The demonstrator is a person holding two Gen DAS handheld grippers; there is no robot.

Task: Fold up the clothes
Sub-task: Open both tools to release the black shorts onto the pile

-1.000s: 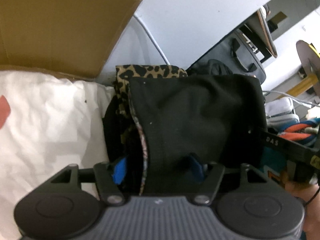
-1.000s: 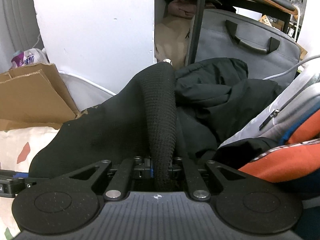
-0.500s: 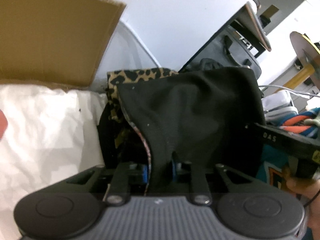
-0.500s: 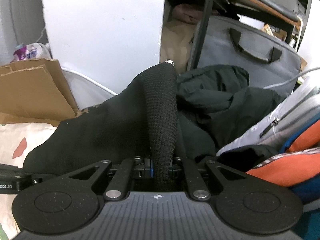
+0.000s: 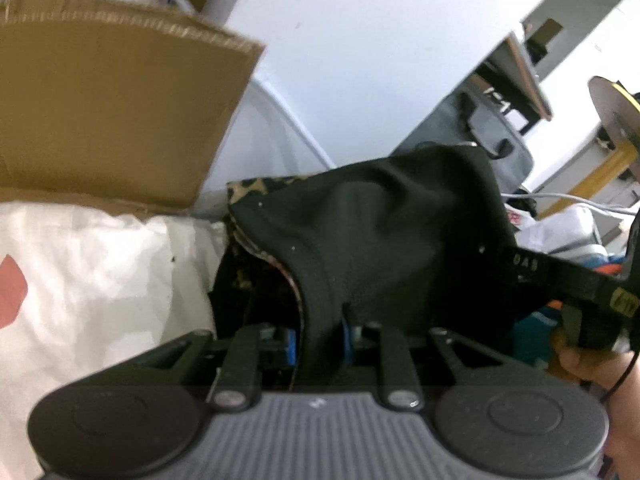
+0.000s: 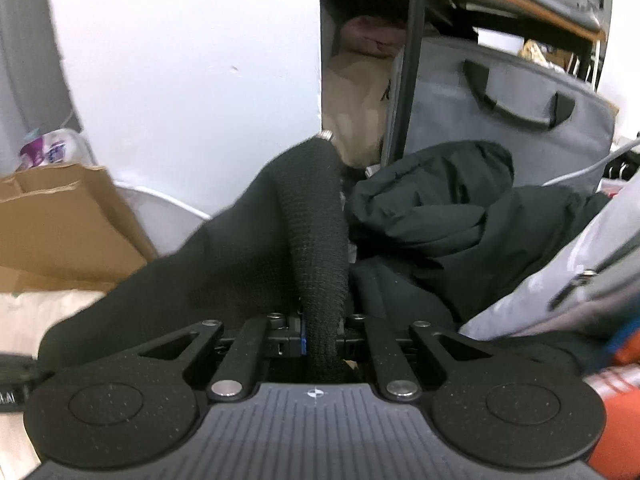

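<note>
My left tongs [image 5: 318, 340] and right tongs [image 6: 322, 340] each pinch the black garment [image 5: 384, 240] aloft, mid-fold; next, bring its edges together evenly.

A white sheet [image 5: 88, 272] with red patches lies under the black garment [image 5: 380, 240].

2 grippers: left gripper [image 5: 318, 340] & right gripper [image 6: 322, 338], each w/ 1 fold of 1 black garment [image 5: 380, 240]. 1 leopard-print cloth [image 5: 260, 186]. 1 cardboard sheet [image 5: 100, 112]. 1 grey bag [image 6: 512, 120]. 1 black jacket [image 6: 440, 216].
</note>
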